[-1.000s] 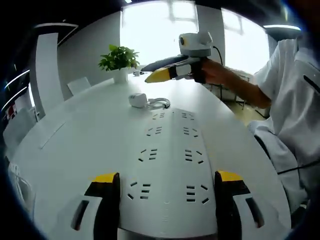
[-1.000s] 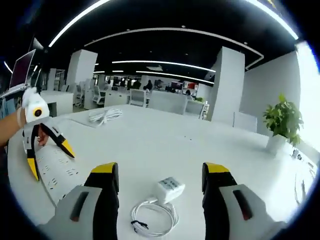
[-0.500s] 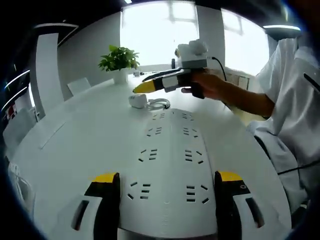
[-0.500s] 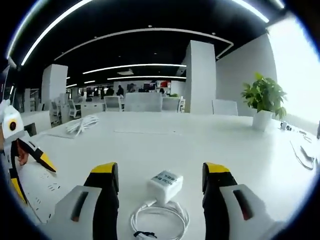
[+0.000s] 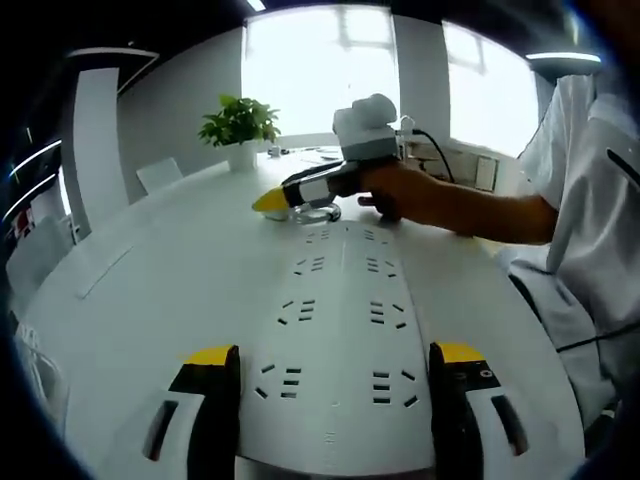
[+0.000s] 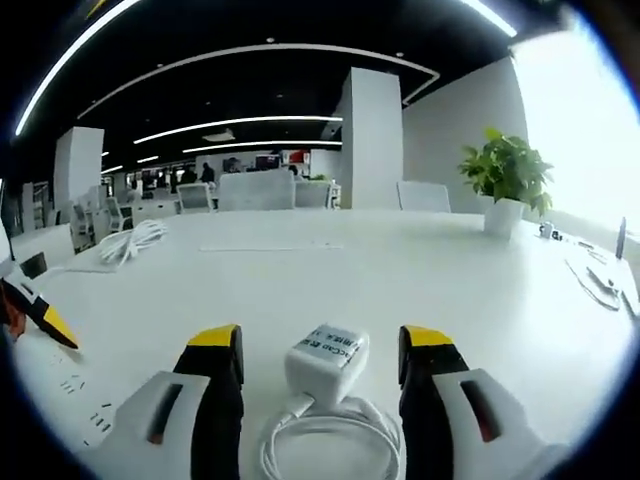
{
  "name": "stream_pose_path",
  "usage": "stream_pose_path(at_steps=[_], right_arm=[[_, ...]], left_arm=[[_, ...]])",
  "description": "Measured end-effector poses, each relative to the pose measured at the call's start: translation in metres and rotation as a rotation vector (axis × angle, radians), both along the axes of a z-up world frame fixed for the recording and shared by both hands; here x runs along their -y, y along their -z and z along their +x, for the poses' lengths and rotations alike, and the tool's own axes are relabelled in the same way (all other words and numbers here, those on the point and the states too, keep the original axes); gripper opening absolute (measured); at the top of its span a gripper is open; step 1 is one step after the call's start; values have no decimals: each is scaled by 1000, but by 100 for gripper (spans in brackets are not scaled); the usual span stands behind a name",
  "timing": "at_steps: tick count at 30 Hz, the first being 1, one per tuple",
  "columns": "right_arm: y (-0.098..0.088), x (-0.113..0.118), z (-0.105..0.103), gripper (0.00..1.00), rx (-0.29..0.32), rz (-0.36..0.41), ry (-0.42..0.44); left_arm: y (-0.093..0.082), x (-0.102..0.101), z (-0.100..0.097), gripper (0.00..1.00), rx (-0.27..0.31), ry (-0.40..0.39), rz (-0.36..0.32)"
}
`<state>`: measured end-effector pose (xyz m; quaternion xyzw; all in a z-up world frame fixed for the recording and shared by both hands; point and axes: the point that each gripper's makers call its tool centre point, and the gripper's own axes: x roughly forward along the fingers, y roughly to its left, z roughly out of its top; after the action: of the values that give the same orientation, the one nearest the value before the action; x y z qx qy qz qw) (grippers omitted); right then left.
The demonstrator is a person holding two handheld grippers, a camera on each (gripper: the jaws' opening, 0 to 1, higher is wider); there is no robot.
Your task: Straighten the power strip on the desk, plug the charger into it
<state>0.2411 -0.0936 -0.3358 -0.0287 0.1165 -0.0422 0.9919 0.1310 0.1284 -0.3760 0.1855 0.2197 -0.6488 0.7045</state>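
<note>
Right gripper — jaws wide, either side of the charger, not gripping. Left gripper — jaws wide over the power strip, long axis running away.

Right gripper: lowered from mid-air above the far end of the power strip to desk level; yellow tips now at the charger, which they hide in the left gripper view.

Charger: in the right gripper view now sits between the spread jaws, closer to the camera than before; its coiled cable is at the bottom edge.

Left gripper: slid toward the left margin of the right gripper view as that camera turned; one yellow tip remains.
</note>
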Motion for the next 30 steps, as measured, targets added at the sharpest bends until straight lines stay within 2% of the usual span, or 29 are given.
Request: stream_pose_path(at_steps=[8,11,22,30], right_arm=[[10,3,1,59,-34,53,20],[10,4,3,58,-41,42,27],[15,8,1,37,-80,13,25],[14,7,3,34,-81,-20,-13]], left_arm=[[0,0,0,78,0,0,-3],[0,0,-1,78,1,0,-4],[0,1,0,78,2,-2,-5],[-1,1,0,78,2,-3,-11]])
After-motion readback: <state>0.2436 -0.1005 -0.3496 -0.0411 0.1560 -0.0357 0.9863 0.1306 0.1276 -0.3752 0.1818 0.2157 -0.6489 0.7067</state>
